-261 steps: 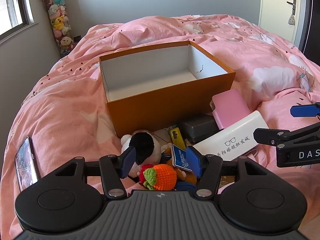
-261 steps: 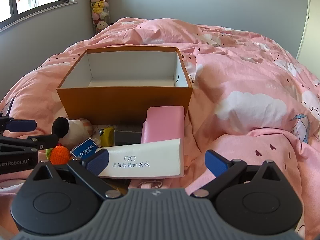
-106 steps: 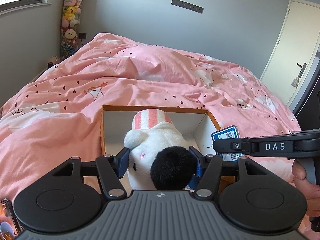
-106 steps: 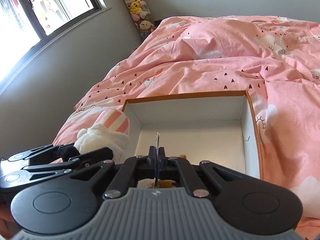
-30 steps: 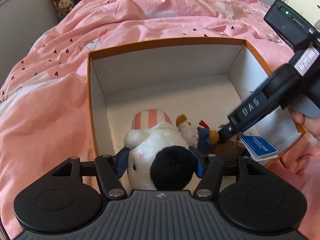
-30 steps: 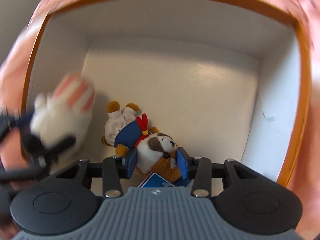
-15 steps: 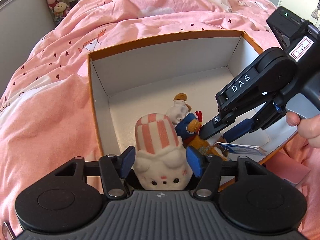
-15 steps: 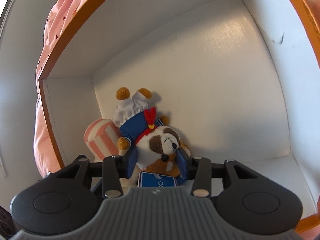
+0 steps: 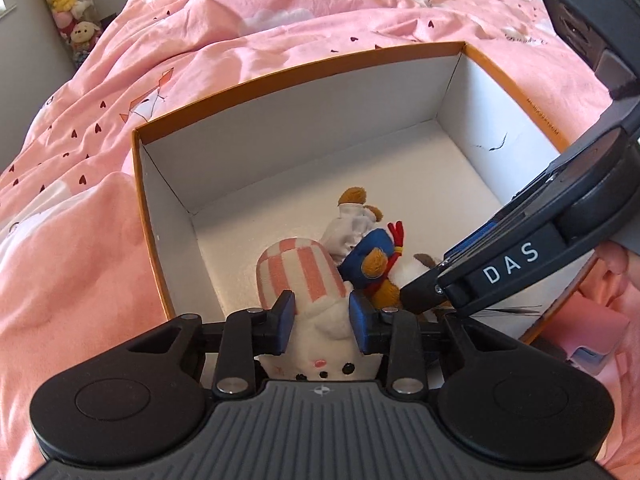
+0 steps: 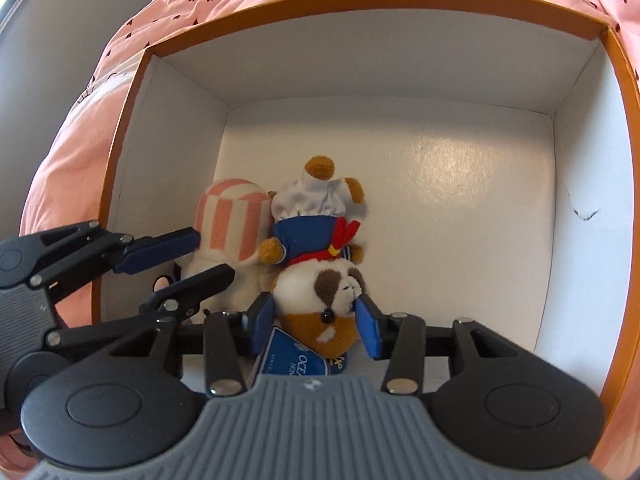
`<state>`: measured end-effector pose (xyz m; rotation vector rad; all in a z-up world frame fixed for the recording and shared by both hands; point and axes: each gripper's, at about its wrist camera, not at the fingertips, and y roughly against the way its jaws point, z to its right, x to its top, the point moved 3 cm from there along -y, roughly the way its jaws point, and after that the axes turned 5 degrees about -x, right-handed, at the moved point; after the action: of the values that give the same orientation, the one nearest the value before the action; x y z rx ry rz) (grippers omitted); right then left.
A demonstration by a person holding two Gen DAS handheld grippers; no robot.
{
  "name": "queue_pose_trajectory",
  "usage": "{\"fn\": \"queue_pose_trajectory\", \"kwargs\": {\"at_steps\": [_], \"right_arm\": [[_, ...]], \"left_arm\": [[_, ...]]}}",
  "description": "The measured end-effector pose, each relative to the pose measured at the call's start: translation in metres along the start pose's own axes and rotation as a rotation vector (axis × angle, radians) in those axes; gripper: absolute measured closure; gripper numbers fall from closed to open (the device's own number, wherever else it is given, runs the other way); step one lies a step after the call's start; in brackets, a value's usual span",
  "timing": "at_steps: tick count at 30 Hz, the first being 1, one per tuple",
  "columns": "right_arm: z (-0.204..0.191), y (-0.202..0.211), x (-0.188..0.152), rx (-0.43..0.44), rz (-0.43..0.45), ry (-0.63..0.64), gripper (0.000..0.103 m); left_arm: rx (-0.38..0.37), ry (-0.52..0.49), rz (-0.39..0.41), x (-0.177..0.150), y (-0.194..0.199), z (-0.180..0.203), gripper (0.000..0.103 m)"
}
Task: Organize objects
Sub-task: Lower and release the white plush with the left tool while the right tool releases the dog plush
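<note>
A bed (image 9: 100, 200) under pink bedding carried an orange cardboard box (image 9: 304, 64) with a white interior. Both claws pointed steeply down into its near left corner. The left claw (image 9: 322, 320), its jaws having just been closing, straddled a white plush toy with a pink-striped hat (image 9: 300, 276), blue pads at its sides. The right claw (image 10: 316, 326) stood part-open around the head of a brown-and-white plush dog in a sailor suit (image 10: 320, 264), lying beside the first toy above a blue tag (image 10: 298, 360). Fingers (image 9: 618, 268) showed at the right claw's handle.

Bright daylight, sharp focus; glare sheens the box floor (image 10: 448, 168), and fisheye distortion bends the edges.
</note>
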<state>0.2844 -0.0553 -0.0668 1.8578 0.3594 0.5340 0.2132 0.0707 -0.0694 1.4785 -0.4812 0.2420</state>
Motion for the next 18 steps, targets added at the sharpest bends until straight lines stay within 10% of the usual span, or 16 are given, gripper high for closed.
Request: {"fn": "queue_pose_trajectory", "kwargs": {"at_steps": [18], "right_arm": [[0.024,-0.011,0.020,-0.009,0.005,-0.062,0.057]], "left_arm": [[0.057,-0.296,-0.122,-0.001,0.000,0.008,0.065]]}}
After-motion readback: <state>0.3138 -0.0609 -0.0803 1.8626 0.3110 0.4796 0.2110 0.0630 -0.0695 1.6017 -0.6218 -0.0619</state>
